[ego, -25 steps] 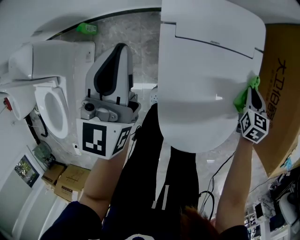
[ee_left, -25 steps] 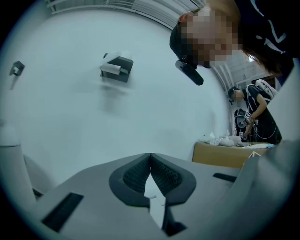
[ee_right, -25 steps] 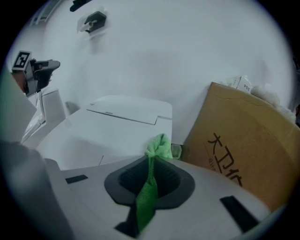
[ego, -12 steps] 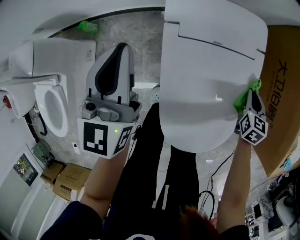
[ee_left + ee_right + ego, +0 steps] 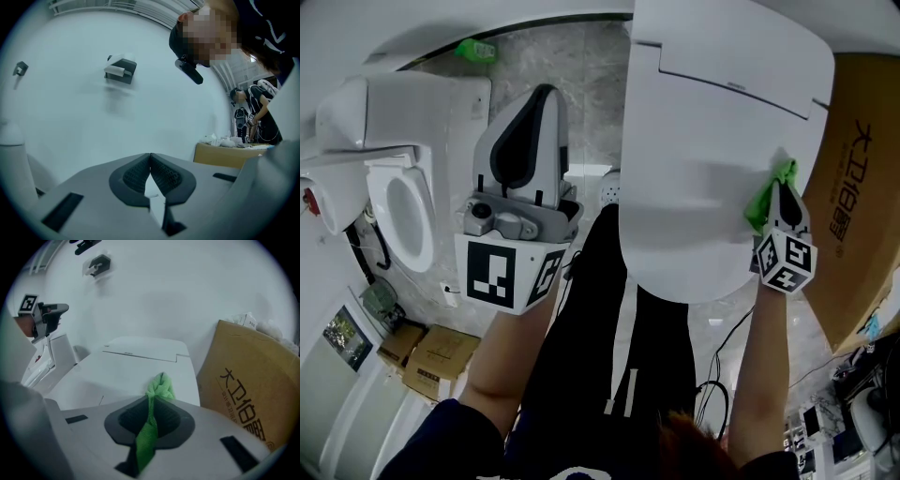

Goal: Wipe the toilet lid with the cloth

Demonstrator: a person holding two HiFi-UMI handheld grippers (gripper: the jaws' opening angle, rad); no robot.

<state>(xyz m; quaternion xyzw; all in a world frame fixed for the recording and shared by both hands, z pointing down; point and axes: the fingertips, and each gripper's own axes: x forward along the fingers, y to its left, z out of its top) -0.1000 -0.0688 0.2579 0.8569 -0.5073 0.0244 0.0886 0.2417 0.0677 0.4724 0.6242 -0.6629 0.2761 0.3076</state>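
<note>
The white toilet lid (image 5: 712, 141) lies shut in front of me, also seen in the right gripper view as the toilet lid (image 5: 117, 376). My right gripper (image 5: 780, 187) is shut on the green cloth (image 5: 766, 195), which touches the lid's right side. In the right gripper view the cloth (image 5: 154, 399) hangs pinched between the jaws of the right gripper (image 5: 152, 401). My left gripper (image 5: 534, 117) is held up left of the lid, away from it. In its own view the left gripper (image 5: 150, 161) has its jaws closed with nothing between them.
A brown cardboard box (image 5: 853, 187) stands close against the lid's right side. A second toilet (image 5: 398, 187) with an open seat stands at the left. Small cardboard boxes (image 5: 422, 361) lie on the floor at lower left. Cables (image 5: 717, 394) trail below the lid.
My right gripper has slid left with the cloth, from the lid's right edge onto its surface. The left gripper has stayed where it was.
</note>
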